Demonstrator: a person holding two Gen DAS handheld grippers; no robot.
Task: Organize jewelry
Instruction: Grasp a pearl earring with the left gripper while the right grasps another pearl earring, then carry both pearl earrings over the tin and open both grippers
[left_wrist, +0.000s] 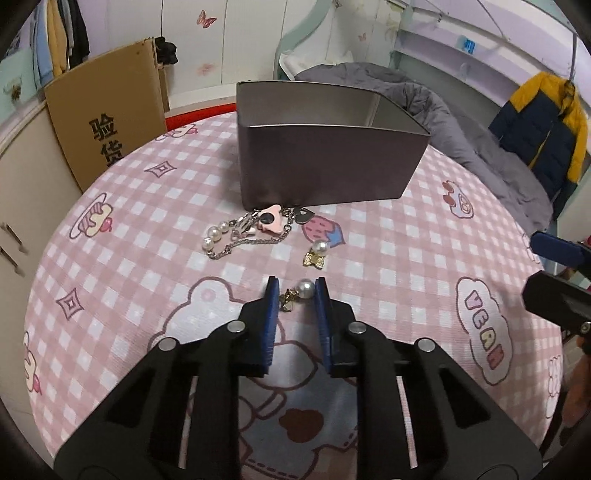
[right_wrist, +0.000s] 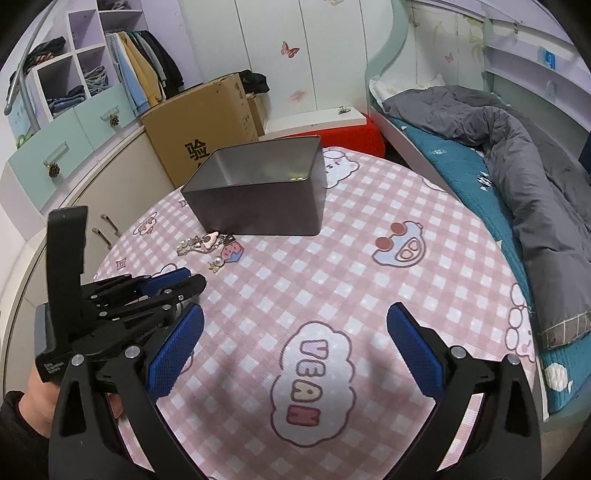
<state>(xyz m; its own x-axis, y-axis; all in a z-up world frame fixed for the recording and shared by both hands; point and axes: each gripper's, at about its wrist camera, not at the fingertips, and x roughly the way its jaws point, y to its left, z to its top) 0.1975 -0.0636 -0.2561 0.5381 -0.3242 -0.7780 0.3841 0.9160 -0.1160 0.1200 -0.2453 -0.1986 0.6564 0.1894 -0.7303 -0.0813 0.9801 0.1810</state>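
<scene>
1. A round tabletop (left_wrist: 406, 236) wears a pink checked cloth printed with cartoon figures.
2. A grey metal tin (left_wrist: 325, 162), open-topped and rectangular, stands toward the tabletop's far edge (its inside looks bare in the right wrist view).
3. The right gripper (right_wrist: 295, 354) hangs over the near part of the cloth, jaws spread wide with nothing between them.
4. The left gripper (left_wrist: 295, 295) is low over the cloth nearer the left edge; its jaws stand narrowly apart with a pearl earring (left_wrist: 300, 293) between the blue pads, the pearl against the right pad. Whether both pads press it, I cannot tell.
5. A pearl-and-chain bracelet (left_wrist: 236, 236) with a pink charm lies just before the tin's near wall.
6. A second pearl earring (left_wrist: 317, 253) lies between bracelet and left gripper.
</scene>
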